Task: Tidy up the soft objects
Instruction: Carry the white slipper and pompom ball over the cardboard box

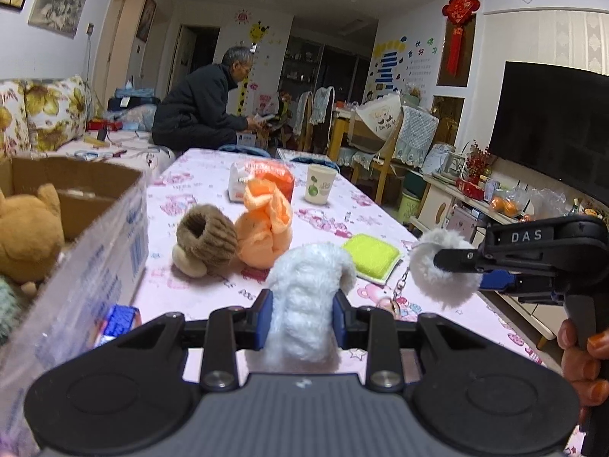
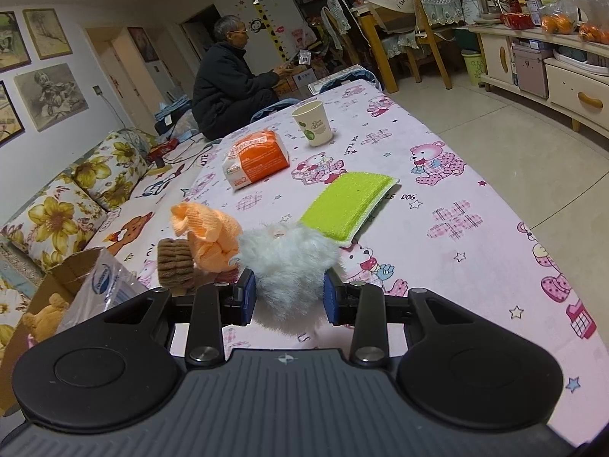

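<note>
Fluffy white plush (image 1: 304, 304) and round furry pompom (image 2: 289, 266), both pinched.

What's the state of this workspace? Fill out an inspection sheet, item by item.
Surface: table under a pink cartoon-print cloth.
Job's things: brown knit toy, orange cloth and green sponge on the cloth; tan plush inside the cardboard box.
Clutter: paper cup, orange packet.
Grippers: left tool shut on a white fluffy sock; right tool shut on a white pompom with a keychain.
Cables: nothing seen on the table.
Surroundings: sofa, seated person, television.
</note>
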